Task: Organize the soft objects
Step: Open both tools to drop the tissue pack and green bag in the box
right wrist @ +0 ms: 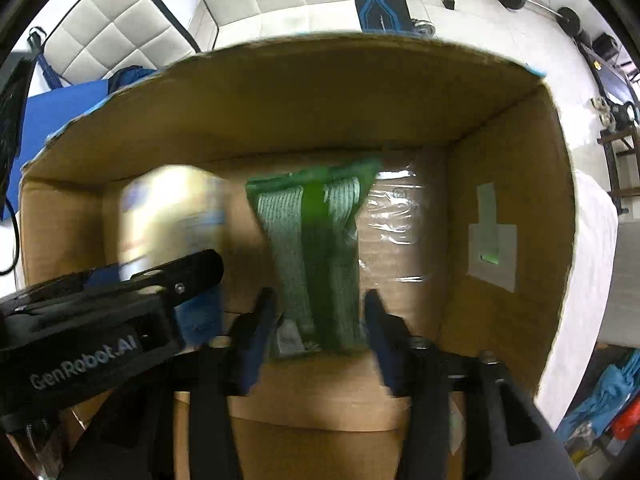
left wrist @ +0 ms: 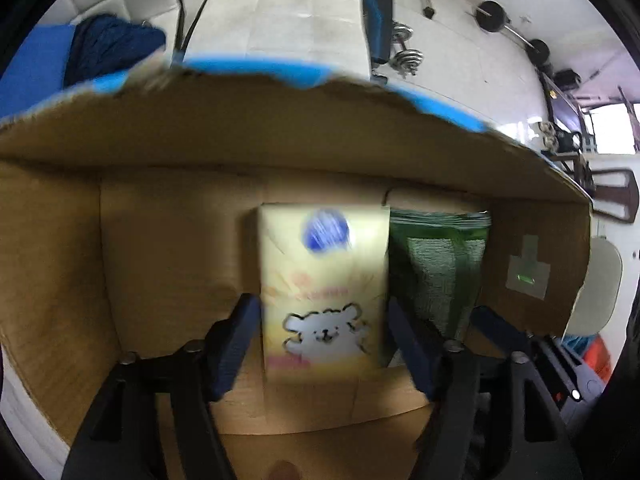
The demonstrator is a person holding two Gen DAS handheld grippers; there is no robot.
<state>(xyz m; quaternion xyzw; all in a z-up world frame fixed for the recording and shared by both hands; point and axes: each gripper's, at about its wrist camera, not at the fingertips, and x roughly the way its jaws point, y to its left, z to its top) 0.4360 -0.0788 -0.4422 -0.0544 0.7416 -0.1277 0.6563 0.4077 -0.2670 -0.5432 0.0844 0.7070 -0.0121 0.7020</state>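
Both grippers reach into an open cardboard box [left wrist: 168, 240]. My left gripper [left wrist: 320, 320] is shut on a yellow tissue pack [left wrist: 324, 280] with a white cartoon dog and a blue circle, held upright near the box floor. My right gripper [right wrist: 318, 316] is shut on a green packaged towel [right wrist: 316, 248], upright beside the tissue pack. In the left wrist view the green towel [left wrist: 436, 264] stands just right of the tissue pack. In the right wrist view the tissue pack [right wrist: 172, 212] is blurred at left behind the left gripper's body [right wrist: 100, 320].
The box [right wrist: 500, 160] has tall walls all around, with a taped patch [right wrist: 492, 240] on its right wall. A blue mat [left wrist: 28, 68], dark blue cloth [left wrist: 112, 44], white quilted cushions [right wrist: 120, 28] and dumbbells [left wrist: 408, 48] lie beyond the box.
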